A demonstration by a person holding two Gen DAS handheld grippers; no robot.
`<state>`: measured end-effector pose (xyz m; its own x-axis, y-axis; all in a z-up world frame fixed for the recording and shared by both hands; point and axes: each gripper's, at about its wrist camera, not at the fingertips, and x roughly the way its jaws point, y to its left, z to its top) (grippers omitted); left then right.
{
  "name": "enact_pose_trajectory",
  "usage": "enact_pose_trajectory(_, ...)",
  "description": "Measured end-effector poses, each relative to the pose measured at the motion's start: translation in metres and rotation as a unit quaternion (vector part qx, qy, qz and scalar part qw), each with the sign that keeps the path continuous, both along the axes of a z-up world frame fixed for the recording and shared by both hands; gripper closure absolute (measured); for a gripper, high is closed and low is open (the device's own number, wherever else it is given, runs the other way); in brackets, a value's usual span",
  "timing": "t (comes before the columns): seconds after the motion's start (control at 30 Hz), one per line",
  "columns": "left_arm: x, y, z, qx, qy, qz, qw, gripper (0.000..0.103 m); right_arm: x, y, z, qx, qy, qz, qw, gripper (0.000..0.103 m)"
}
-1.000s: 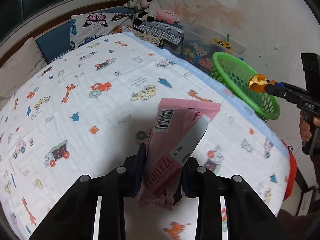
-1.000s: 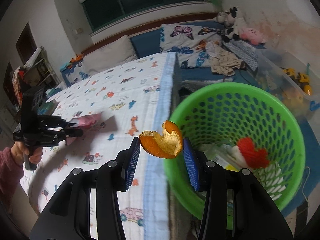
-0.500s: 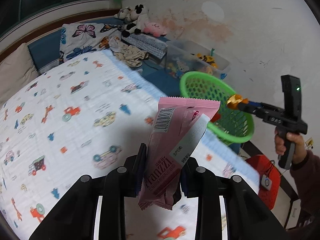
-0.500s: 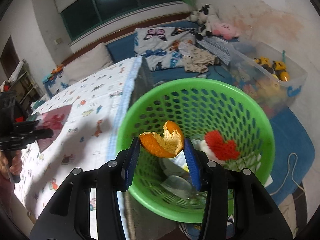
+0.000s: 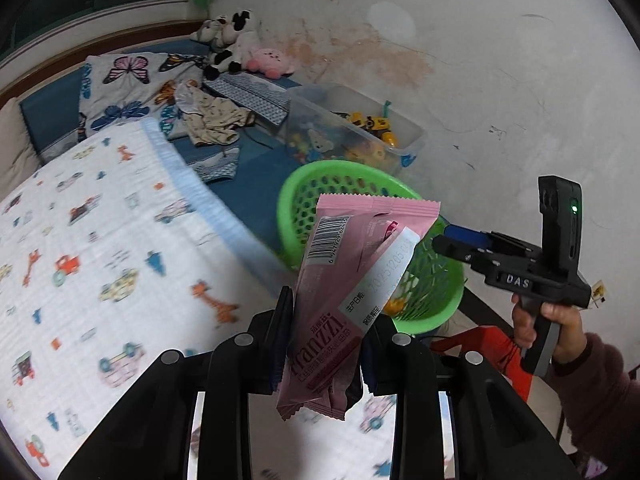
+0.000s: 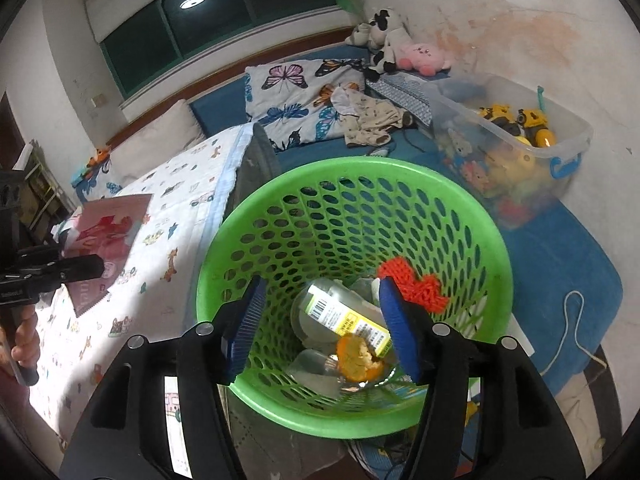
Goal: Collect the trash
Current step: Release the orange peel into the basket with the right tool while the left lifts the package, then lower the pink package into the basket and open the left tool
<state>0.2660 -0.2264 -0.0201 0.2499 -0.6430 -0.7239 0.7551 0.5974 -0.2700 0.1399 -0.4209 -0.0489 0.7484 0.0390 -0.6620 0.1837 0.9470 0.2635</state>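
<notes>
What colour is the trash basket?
Bright green basket, perforated with holes; clearest in the right wrist view.

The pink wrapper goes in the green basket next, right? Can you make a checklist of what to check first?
1. Pink wrapper pinched firmly in the left gripper: ok.
2. Right gripper has its jaws apart and empty: ok.
3. Orange peel lies inside the green basket: ok.
4. Basket has room above the bottle and other trash: ok.
5. Wrapper is above the basket opening: cannot tell.
6. Right gripper is out of the wrapper's way: not ok, it hangs over the basket.
</notes>
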Motion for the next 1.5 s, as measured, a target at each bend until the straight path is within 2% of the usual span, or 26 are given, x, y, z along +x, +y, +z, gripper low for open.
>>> enact_pose_trajectory(0.5,-0.005,-0.073,-0.017,0.004,0.036,0.007,0.9993,0.074,-0.029,0.003,0.008,-0.024,-0.014,0.000,1.000,0.032)
enact_pose_trajectory(0.93,-0.002,-0.100,-0.033,0.013,0.054,0.022,0.9982,0.073,-0.040,0.000,0.001,-0.018,-0.011,-0.003,1.000,0.028)
enact_pose_trajectory(0.97,-0.002,-0.101,-0.033,0.013,0.054,0.023,0.9982,0.067,-0.041,0.000,0.001,-0.017,-0.010,-0.004,1.000,0.028)
enact_pose_trajectory(1.0,-0.002,-0.101,-0.033,0.013,0.052,0.027,0.9982,0.052,-0.042,-0.001,0.000,-0.016,-0.010,-0.004,1.000,0.028)
enact_pose_trajectory(1.03,-0.003,-0.100,-0.033,0.012,0.048,0.031,0.9983,0.046,-0.043,-0.001,-0.001,-0.016,-0.010,-0.005,1.000,0.028)
enact_pose_trajectory(1.33,-0.008,-0.095,-0.027,0.008,0.031,0.039,0.9987,0.037,-0.048,0.000,-0.001,-0.011,-0.012,-0.007,1.000,0.028)
enact_pose_trajectory(1.47,-0.015,-0.083,-0.020,0.007,0.012,0.050,0.9986,0.031,-0.050,0.004,0.001,-0.010,-0.014,-0.005,1.000,0.027)
enact_pose_trajectory(1.5,-0.017,-0.080,-0.019,0.007,0.007,0.054,0.9985,0.026,-0.051,0.006,0.002,-0.009,-0.016,-0.004,1.000,0.027)
